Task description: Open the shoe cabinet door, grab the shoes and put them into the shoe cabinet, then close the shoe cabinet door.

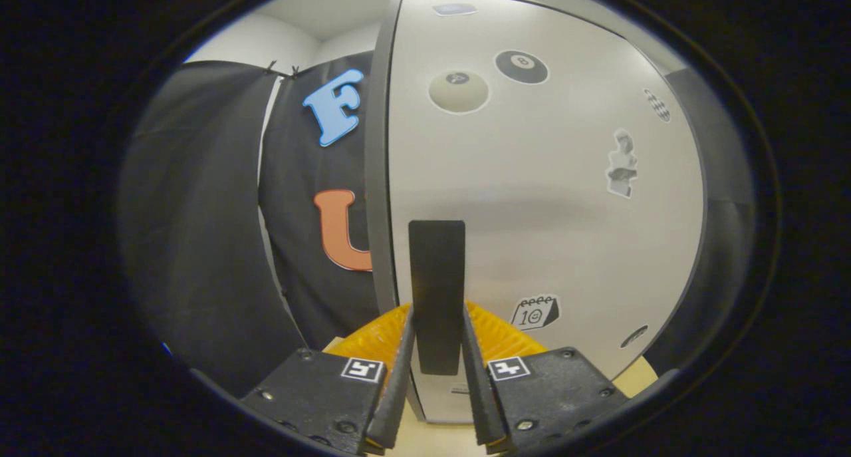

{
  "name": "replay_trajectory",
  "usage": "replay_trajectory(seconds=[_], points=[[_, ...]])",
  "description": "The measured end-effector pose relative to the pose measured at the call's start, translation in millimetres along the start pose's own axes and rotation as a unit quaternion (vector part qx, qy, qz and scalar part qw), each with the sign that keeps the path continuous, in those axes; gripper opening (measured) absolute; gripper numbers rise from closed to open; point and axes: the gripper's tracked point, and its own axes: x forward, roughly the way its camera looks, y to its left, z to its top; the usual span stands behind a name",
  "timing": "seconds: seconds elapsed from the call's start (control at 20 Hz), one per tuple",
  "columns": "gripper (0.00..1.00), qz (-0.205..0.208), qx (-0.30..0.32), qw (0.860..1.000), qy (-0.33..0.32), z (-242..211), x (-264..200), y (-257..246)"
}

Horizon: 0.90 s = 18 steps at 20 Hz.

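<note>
The white shoe cabinet door (532, 197) stands straight ahead, close up, with several stickers on its face. A black vertical handle (436, 291) is fixed near the door's left edge. My gripper (436, 320) has one finger on each side of that handle, and both fingers press against it. The door's grey left edge (376, 177) shows as a narrow strip, so the door looks swung out a little or seen from its side. No shoes are in sight.
Black booth cloth (219, 244) hangs to the left of the door and another dark panel (725, 231) stands to its right. A pale wooden surface (435, 440) lies below the fingers.
</note>
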Motion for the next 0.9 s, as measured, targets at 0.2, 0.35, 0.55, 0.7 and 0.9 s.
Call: replay_trajectory(seconds=[0.2,0.35,0.55,0.7,0.9], points=[[0.35,0.010,-0.002,1.000,0.005,-0.1,-0.9,-2.0],[0.31,0.034,-0.003,0.999,0.012,-1.1,-7.8,-1.4],[0.28,0.061,-0.017,0.998,0.011,-3.9,-43.4,1.8],[0.28,0.075,-0.030,0.997,0.011,-9.2,-90.3,-12.2],[0.28,0.082,-0.040,0.996,0.010,-18.4,-138.7,-29.5]])
